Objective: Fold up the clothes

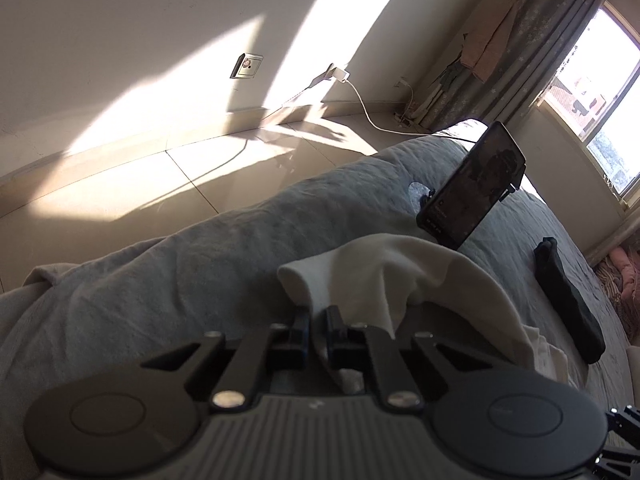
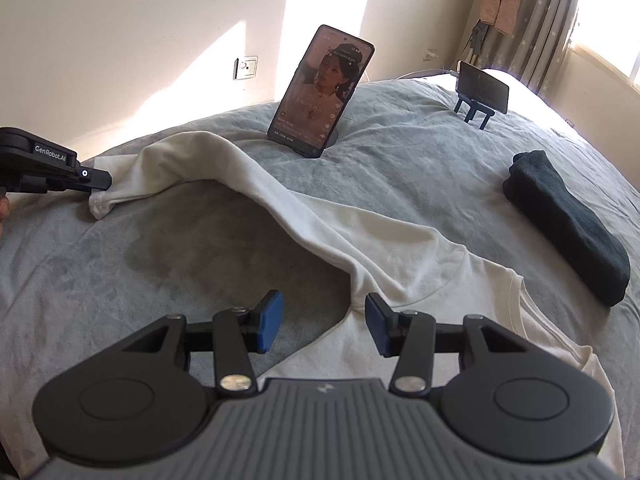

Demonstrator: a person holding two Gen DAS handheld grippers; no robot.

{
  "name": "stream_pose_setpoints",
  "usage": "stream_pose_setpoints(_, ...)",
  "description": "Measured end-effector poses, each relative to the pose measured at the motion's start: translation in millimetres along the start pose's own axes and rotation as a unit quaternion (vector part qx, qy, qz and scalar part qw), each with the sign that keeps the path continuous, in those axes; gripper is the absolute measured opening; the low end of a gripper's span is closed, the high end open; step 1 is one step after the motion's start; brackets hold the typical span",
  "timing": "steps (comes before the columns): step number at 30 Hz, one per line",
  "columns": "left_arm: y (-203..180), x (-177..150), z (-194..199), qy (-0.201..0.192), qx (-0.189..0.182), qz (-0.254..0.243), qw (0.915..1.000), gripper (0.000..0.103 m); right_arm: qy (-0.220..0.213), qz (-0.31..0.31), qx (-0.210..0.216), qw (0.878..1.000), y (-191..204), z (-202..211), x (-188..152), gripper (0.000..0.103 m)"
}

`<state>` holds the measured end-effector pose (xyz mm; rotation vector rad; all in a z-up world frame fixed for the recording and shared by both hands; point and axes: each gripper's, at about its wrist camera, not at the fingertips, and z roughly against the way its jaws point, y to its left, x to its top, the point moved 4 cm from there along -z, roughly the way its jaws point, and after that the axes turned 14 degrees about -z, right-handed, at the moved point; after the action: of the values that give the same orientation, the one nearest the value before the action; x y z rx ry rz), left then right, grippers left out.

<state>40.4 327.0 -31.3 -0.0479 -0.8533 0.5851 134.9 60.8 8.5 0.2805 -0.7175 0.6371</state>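
The left claw [image 1: 316, 320] pinches a sleeve of the cream white T-shirt [image 2: 400, 256], lifting it off the grey bed [image 2: 160, 240]; the right claw [image 2: 324, 320] gapes wide over its crumpled body.

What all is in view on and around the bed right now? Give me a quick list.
White shirt: one, cream white, spread on the bed, one sleeve lifted toward the left.
Dark folded garment: one, black-green, on the bed right of the shirt.
Bedspread: one, grey, under everything.
Phone on stand: one, black, screen lit, upright behind the shirt.
Second phone on stand: one, dark screen, far right corner of the bed.
Curtain: grey, by the window.
Wall socket: one, white.
Left claw: shut on the shirt's sleeve.
Right claw: open, over the shirt's armpit.
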Motion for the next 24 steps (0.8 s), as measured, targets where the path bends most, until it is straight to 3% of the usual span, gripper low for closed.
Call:
stream_pose_setpoints(5, 15.1, 35.8, 26.1, -0.044, 0.025, -0.035, 0.9981, 0.006, 0.001, -0.016, 0.002, 1.000, -7.5, -4.5, 0.9, 0.049)
stream_pose_setpoints(8, 22.8, 54.8, 38.1, -0.055, 0.004, -0.047, 0.9974, 0.006, 0.001, -0.032, 0.007, 0.999, -12.8, -7.8, 1.5, 0.049)
stream_pose_setpoints(11, 30.8, 63.1, 34.7, -0.038, 0.000, -0.053, 0.9978, 0.006, 0.002, -0.052, 0.019, 0.998, -15.9, -12.0, 1.3, 0.049)
stream_pose_setpoints(14, 37.0, 54.5, 14.2, 0.013, 0.023, -0.071, 0.9971, 0.009, 0.003, -0.067, 0.032, 0.997, -18.0, -15.1, 0.7, 0.049)
stream_pose_setpoints(16, 46.8, 48.1, 5.0, 0.034, 0.060, -0.076, 0.9947, 0.010, 0.003, -0.074, 0.036, 0.997, -19.9, -16.4, 0.6, 0.049)
stream_pose_setpoints(18, 54.3, 47.2, 9.7, 0.022, 0.085, -0.070, 0.9937, 0.013, -0.003, -0.085, 0.032, 0.996, -26.2, -16.3, 2.1, 0.049)
stream_pose_setpoints(24, 22.7, 52.7, 30.8, -0.030, 0.041, -0.105, 0.9932, 0.022, -0.022, -0.122, 0.023, 0.992, -44.1, -18.2, 7.0, 0.049)
